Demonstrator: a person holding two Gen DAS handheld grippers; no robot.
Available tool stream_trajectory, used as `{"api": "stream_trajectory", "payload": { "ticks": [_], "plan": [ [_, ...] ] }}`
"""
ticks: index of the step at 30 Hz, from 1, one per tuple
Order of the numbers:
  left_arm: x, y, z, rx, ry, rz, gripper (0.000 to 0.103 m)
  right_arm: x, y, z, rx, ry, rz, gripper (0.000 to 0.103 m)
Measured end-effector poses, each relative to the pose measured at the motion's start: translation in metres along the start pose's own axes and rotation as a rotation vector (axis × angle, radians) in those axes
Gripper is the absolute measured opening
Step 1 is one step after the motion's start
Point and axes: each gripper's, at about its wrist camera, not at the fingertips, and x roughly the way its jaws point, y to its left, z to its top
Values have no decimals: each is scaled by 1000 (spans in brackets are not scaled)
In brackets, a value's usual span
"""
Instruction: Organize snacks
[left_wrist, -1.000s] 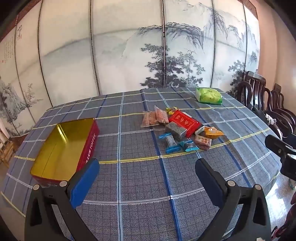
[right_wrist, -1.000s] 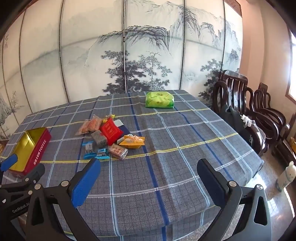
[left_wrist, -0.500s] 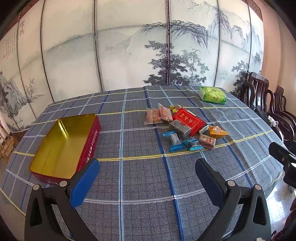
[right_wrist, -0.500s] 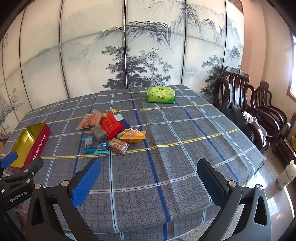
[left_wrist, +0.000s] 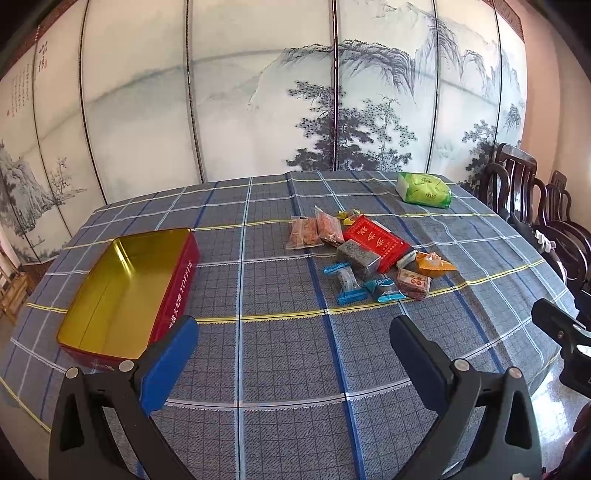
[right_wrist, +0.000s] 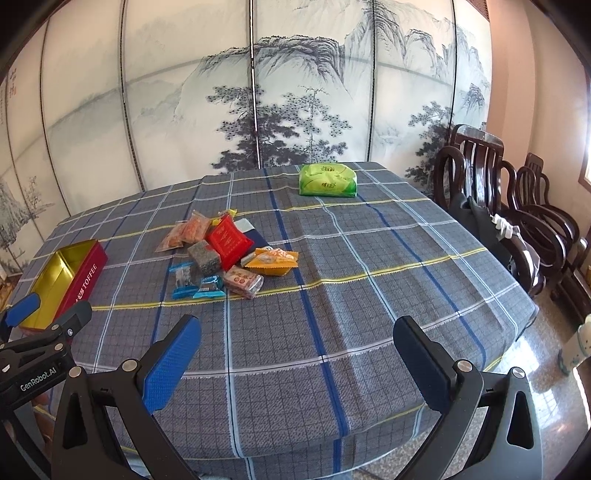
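Observation:
A pile of wrapped snacks (left_wrist: 364, 254) lies mid-table: a red packet (left_wrist: 376, 238), orange bags, a grey block, blue wrappers and a yellow pack. The same snack pile (right_wrist: 225, 254) shows left of centre in the right wrist view. An open red toffee tin (left_wrist: 122, 291) with a gold inside stands empty at the table's left; the tin (right_wrist: 64, 277) appears at the far left of the right wrist view. My left gripper (left_wrist: 291, 354) hangs open over the near tablecloth, short of the pile and nearest the tin. My right gripper (right_wrist: 297, 354) is open too, nothing between its fingers.
A green tissue pack (right_wrist: 328, 180) sits at the far side of the checked tablecloth (right_wrist: 332, 295). Dark wooden chairs (right_wrist: 498, 206) stand along the right edge. A painted folding screen (left_wrist: 295, 92) closes off the back. The left gripper's body (right_wrist: 33, 350) shows at the right view's lower left.
Both views have shifted slightly: the table and snacks sit a little lower and further off, as both grippers drew back and tilted up. Jaws stay open; nothing on the table moved.

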Motion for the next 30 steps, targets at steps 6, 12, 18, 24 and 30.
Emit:
{"api": "stream_trajectory", "payload": {
  "ticks": [6,12,18,24,30],
  "plan": [
    [3,-2,-1,7,8,6,103,0,0,-1,-1,1,-1,103],
    [5,-2,-1,8,9,14,103,2,1,-1,3,8,6,103],
    [14,-1,0,16,19,22,103,3,1,-2,6,13,13,103],
    [34,8,10,12,42,29,103,14,4,5,16,23,29,103],
    [69,26,36,5,73,31,103,37,9,7,6,48,43,103]
  ]
}}
